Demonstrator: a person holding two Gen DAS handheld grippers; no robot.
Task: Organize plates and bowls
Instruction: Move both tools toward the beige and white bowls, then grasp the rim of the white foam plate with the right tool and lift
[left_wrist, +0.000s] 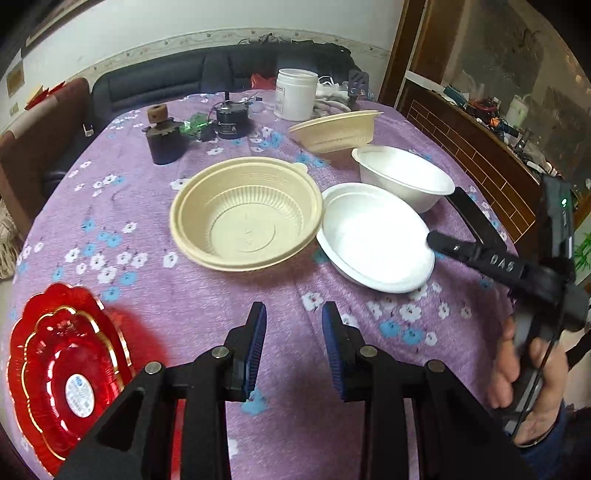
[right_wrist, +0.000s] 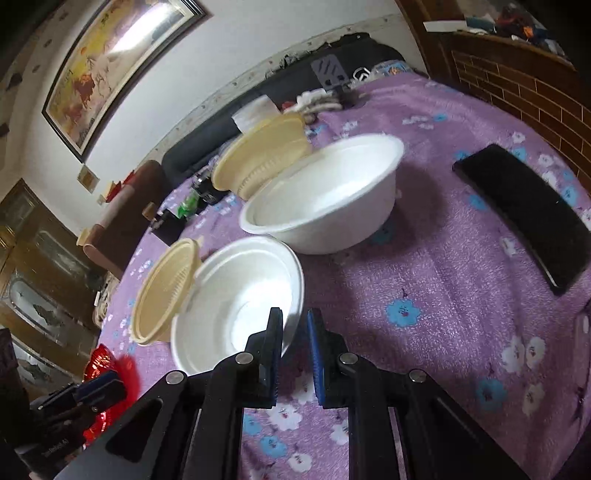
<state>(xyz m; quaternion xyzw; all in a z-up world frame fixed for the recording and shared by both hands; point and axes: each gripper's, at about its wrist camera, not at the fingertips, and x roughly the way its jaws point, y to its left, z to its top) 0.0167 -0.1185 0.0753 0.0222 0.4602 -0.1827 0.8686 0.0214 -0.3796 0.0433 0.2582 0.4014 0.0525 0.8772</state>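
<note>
My left gripper (left_wrist: 293, 321) is open and empty above the purple flowered cloth (left_wrist: 192, 306). Stacked red plates (left_wrist: 66, 373) lie to its lower left. Ahead sits a ribbed beige bowl (left_wrist: 243, 218), touching a white bowl (left_wrist: 373, 236). A deeper white bowl (left_wrist: 402, 177) and a second beige bowl (left_wrist: 336, 129) stand behind. My right gripper (right_wrist: 295, 325) is almost closed on the near white bowl (right_wrist: 229, 306). One finger is inside its right rim and the other outside. In the left wrist view the right gripper (left_wrist: 432, 239) reaches that rim, held by a hand (left_wrist: 532, 391).
A black phone (right_wrist: 524, 214) lies on the cloth right of the white bowls. At the back stand a white jar (left_wrist: 295, 94), a dark container (left_wrist: 162, 136) and a small black device (left_wrist: 231, 122). A sofa runs behind the table and a wooden cabinet stands to the right.
</note>
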